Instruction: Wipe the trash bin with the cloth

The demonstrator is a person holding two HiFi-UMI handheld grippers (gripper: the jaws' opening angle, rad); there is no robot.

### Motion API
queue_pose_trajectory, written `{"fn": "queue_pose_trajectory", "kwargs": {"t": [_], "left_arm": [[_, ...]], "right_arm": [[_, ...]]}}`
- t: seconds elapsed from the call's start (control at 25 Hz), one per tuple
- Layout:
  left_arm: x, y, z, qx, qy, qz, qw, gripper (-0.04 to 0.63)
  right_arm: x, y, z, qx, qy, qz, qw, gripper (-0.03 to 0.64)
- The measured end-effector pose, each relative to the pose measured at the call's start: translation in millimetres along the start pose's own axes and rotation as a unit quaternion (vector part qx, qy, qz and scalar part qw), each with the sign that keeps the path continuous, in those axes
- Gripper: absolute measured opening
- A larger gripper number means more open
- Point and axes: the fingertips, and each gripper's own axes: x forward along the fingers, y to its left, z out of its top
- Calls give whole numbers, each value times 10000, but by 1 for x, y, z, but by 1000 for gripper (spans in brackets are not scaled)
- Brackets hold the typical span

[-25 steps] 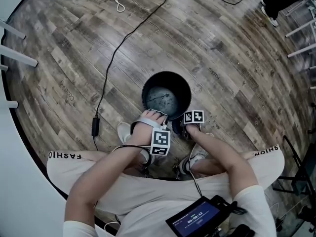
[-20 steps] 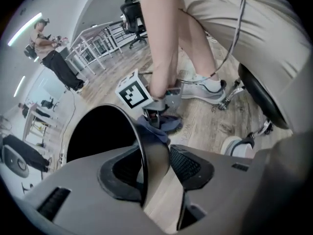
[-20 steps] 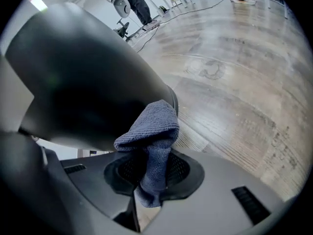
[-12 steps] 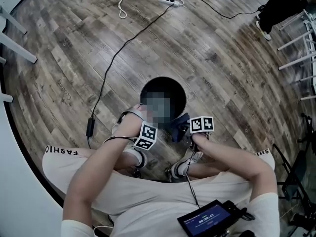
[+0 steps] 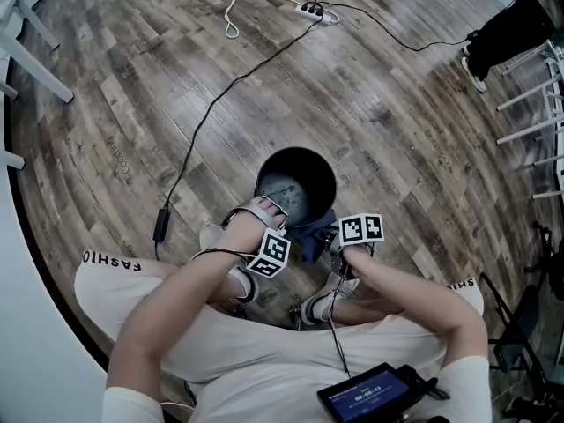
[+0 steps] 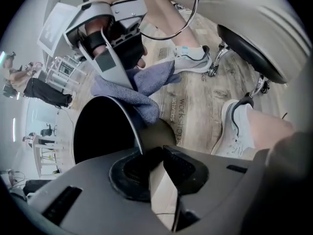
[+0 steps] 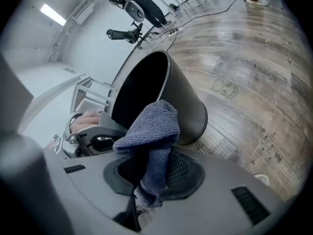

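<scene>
Jaws of the left gripper [image 6: 156,155] have just been closing and now pinch the near rim of the black trash bin [image 5: 300,151], with the thin edge of its wall running down between the two pads. Over on the other side, the right gripper [image 7: 151,173] has its jaws clamped on a blue-grey cloth [image 7: 154,126], which bunches up above the pads in a loose fold. From the head view the bin stands open-mouthed on the wooden floor [image 5: 397,104] just in front of the seated person's white sneakers [image 6: 193,60], and the cloth [image 5: 308,241] sits against the bin's outer wall on the near right side, right up at the rim. The left gripper view shows the cloth [image 6: 132,89] lapping over that rim, beside the left gripper's hold. The two grippers are close together at the bin's near edge. A black cable [image 5: 211,95] trails across the floor past the bin towards a power strip [image 5: 313,10]
</scene>
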Motion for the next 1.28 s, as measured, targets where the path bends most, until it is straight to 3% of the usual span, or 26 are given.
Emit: {"fn": "queue_pose_trajectory", "kwargs": {"t": [0.64, 0.96, 1.28], "left_arm": [[-2, 4, 31, -987, -800, -314, 9914, 74], [-2, 6, 34, -929, -818, -307, 9918, 80], [-6, 8, 31, -820, -800, -288, 9930, 98]], "right_arm": [[91, -100, 16, -462, 47, -260, 9986, 81], [141, -156, 13, -627, 311, -561, 9960, 81], [102, -142, 2, -196, 505, -780, 9955, 81]]}}
